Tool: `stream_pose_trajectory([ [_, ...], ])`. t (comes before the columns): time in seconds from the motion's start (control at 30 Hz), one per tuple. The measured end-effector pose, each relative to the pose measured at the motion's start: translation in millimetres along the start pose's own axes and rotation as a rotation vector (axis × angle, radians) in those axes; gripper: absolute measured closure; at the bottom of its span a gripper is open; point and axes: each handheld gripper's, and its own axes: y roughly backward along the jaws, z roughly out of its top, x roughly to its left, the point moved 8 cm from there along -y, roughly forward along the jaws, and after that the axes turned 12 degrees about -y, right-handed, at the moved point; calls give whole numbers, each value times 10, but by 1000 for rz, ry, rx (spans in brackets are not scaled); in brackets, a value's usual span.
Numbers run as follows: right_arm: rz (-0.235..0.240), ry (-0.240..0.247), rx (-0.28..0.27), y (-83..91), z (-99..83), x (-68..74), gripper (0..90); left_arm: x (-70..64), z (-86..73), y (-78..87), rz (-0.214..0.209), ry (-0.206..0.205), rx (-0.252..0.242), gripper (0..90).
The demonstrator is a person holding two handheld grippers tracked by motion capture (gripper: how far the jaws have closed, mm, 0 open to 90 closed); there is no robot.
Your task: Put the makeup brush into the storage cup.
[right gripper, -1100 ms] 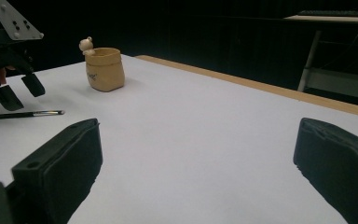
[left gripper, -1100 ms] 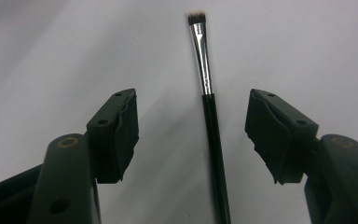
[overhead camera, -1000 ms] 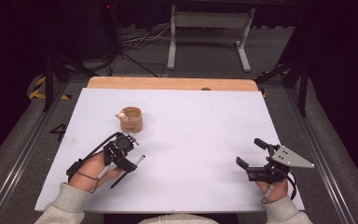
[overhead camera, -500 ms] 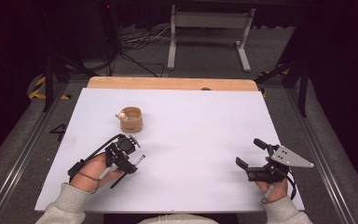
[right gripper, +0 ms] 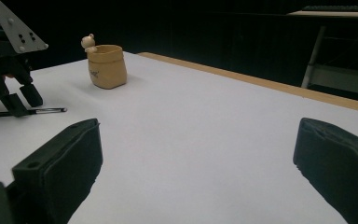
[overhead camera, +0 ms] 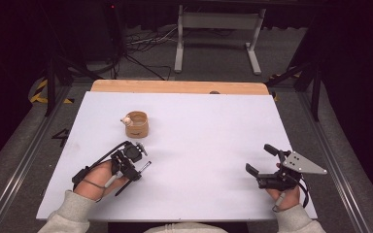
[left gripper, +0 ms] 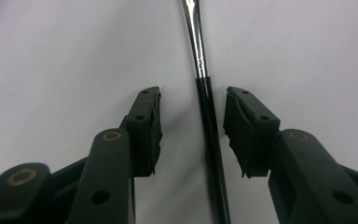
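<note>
A thin black brush with a silver ferrule [left gripper: 204, 93] is seen lying flat on the white table [overhead camera: 213, 126], on the person's side of the tan bear-trimmed cup [overhead camera: 137, 124] and near it. The left gripper [left gripper: 193, 126] is lowered over the brush, its jaws spread to either side of the handle without touching it. The right gripper [overhead camera: 258, 160] is held well to the right of the cup, its jaws spread wide and nothing gripped.

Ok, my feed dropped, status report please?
Left gripper open, jaws astride the brush lying on the table, pads not touching. Right gripper open, empty. Cup apart, nothing blocking.
</note>
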Motion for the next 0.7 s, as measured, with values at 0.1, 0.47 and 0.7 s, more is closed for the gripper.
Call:
stream_pose_trajectory([
  [0.1,-1,-1,1,0,-1,-2,19,0,1,-1,3,2,3,580],
  [0.47,-2,4,6,-3,-6,-3,20,-5,-1,8,17,0,17,778],
  [0.7,-4,4,10,-7,-13,-3,20,-14,-8,10,14,-12,24,828],
])
